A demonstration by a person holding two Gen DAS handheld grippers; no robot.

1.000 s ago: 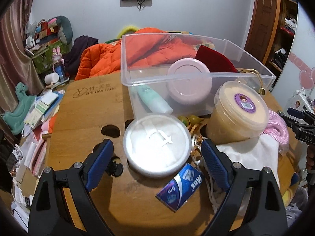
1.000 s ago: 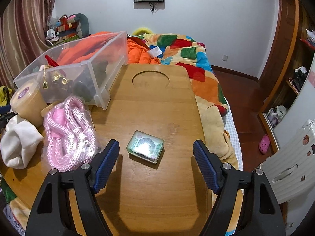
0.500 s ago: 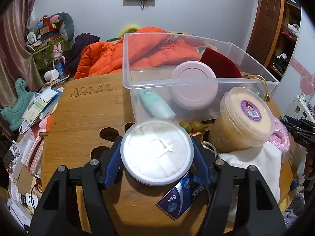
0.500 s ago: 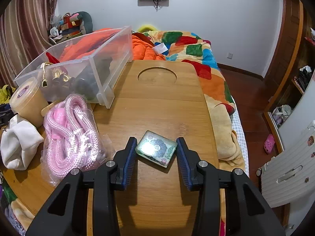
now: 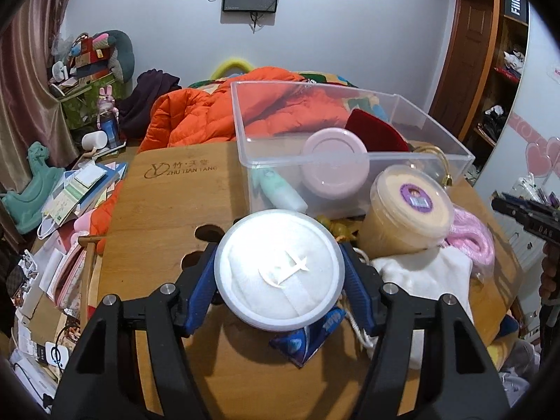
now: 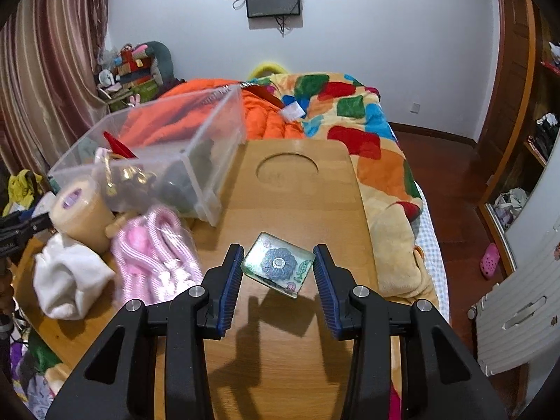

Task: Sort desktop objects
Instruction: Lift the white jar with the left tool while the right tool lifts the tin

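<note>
Frosted white plastic, round, a puff under its lid: I had the powder jar [image 5: 279, 268] clamped between my left gripper [image 5: 280, 278] pads, lid tilted toward the lens, above the wooden table [image 5: 168, 206] in front of the clear bin [image 5: 350, 161]. Only the right view showed the small floral tin [image 6: 278, 264], rectangular and glossy, pinched in my right gripper [image 6: 278, 278] and raised off the table, shadow beneath. Its long axis ran across the fingers, skewed, near corner dipping.
</note>
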